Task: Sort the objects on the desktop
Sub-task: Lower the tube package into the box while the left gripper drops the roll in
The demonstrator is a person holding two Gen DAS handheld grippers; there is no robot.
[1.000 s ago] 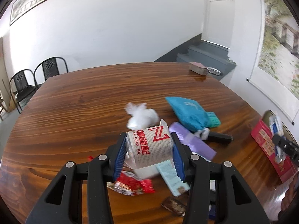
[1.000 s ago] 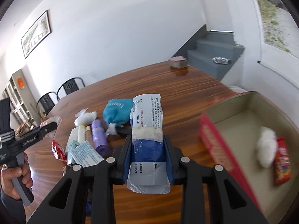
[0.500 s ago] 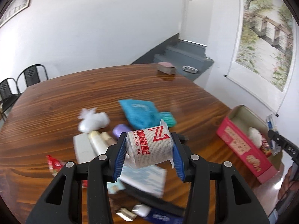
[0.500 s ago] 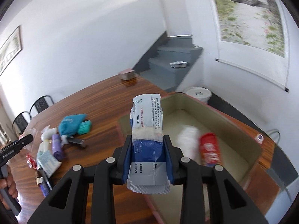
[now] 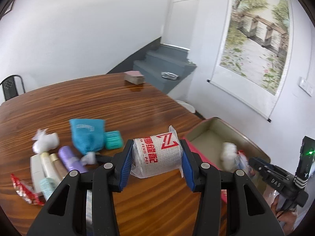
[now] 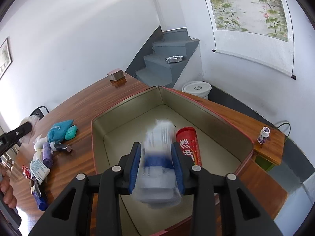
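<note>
My left gripper (image 5: pixel 156 157) is shut on a white roll in plastic with red print (image 5: pixel 157 154), held above the wooden table (image 5: pixel 118 106). My right gripper (image 6: pixel 157 163) hangs over the open red box (image 6: pixel 126 110). Its jaws have spread, and the blue-and-white packet (image 6: pixel 158 157) between them is motion-blurred and looks loose. A red snack packet (image 6: pixel 189 145) lies in the box. The pile on the table includes a teal pouch (image 5: pixel 87 135), a purple bottle (image 5: pixel 70 158) and a white wad (image 5: pixel 45 141).
A small brown box (image 5: pixel 134 77) sits at the table's far edge. A small purple-capped bottle (image 6: pixel 263 135) stands on a wooden ledge right of the red box. A white bucket (image 6: pixel 196 89) is on the floor by the grey stairs (image 6: pixel 167 63).
Both grippers swung right toward the red box. The right gripper moved over the box and its jaws opened; the packet is slipping. The left gripper still holds the roll.
</note>
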